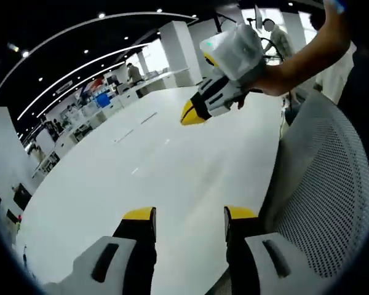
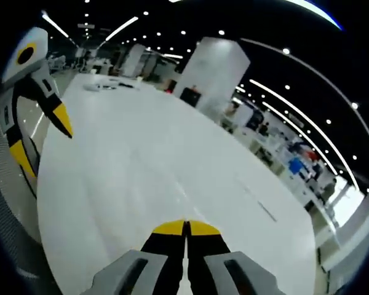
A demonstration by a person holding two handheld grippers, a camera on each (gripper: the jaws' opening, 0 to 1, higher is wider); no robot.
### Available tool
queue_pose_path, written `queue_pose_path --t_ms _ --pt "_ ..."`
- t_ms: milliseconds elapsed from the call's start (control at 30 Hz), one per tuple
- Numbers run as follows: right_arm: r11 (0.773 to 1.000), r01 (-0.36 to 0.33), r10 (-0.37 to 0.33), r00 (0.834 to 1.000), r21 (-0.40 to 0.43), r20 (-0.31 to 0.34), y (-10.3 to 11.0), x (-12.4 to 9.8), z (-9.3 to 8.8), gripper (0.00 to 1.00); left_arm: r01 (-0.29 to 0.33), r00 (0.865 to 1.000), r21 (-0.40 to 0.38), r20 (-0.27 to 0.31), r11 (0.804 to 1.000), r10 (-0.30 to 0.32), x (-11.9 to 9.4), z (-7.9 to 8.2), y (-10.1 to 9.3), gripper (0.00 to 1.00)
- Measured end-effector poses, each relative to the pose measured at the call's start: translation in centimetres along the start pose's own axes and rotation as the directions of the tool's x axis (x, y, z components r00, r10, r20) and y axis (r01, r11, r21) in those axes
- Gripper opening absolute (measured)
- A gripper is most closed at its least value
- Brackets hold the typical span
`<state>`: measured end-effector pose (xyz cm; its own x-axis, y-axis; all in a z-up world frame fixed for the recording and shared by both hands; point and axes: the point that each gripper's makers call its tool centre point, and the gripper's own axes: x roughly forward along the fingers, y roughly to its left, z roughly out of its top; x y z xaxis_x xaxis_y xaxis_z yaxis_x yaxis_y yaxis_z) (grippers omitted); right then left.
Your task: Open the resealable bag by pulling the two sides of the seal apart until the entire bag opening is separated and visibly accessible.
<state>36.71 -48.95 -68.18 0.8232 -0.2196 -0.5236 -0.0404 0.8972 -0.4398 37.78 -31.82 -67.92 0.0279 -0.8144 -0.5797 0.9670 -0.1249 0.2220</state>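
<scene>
Hovering above a wide white table (image 1: pixel 141 172), the left gripper (image 1: pixel 189 215) rises from the bottom of the left gripper view with its two black, yellow-tipped jaws spread well apart and nothing between them. Bare white tabletop shows through the gap.

Further along the table in that view, toward the upper right, the right gripper (image 1: pixel 192 114) is held in the air by a person's hand (image 1: pixel 261 77), with a bare forearm reaching in from the upper right edge. Its yellow tips are pressed together into a single point, aimed down and to the left, apart from the table surface. A grey mesh chair back (image 1: pixel 320 184) stands just beside the table's right edge. Behind the table lies a large open office with desks, white pillars and long strips of ceiling lights; a few people stand far off.

In the right gripper view, the right gripper (image 2: pixel 186 228) comes up from the bottom with its jaws clenched tight, the yellow tips meeting along a thin dark seam and gripping nothing. The table (image 2: pixel 141 160) stretches ahead, long and bare near the jaws. At the left edge the left gripper (image 2: pixel 40 138) enters, its two yellow tips parted. A few small dark items (image 2: pixel 104 86) sit at the table's far end, too small to identify. A broad white pillar (image 2: pixel 215 67) stands beyond the table on the right.

Where the resealable bag lies cannot be told from either view.
</scene>
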Motion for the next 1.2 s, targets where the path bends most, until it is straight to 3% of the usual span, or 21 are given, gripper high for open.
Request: queue_pose_path --t_ms 200,667,1033,1200 --pt "1.000 -0.004 0.003 1.000 -0.023 -0.015 0.3 1.2 -0.3 0.00 -0.019 1.000 -0.049 -0.004 0.999 0.019 -0.1 -0.3 0.5 0.58" --pt "0.996 -0.037 0.031 0.997 -0.080 -0.070 1.1 3.1 -1.9 0.00 -0.007 0.999 -0.065 -0.034 0.998 0.005 -0.7 -0.1 0.7 0.72" --pt "0.994 -0.084 0.077 0.993 -0.072 -0.090 2.7 3.2 -2.8 0.00 -0.009 0.999 -0.076 -0.049 0.997 0.005 -0.6 -0.4 0.5 0.74" --pt "0.989 -0.121 0.112 0.988 -0.083 -0.110 3.8 3.0 -3.8 0.06 -0.003 0.998 -0.080 -0.055 0.997 -0.002 -0.6 -0.6 0.3 0.72"
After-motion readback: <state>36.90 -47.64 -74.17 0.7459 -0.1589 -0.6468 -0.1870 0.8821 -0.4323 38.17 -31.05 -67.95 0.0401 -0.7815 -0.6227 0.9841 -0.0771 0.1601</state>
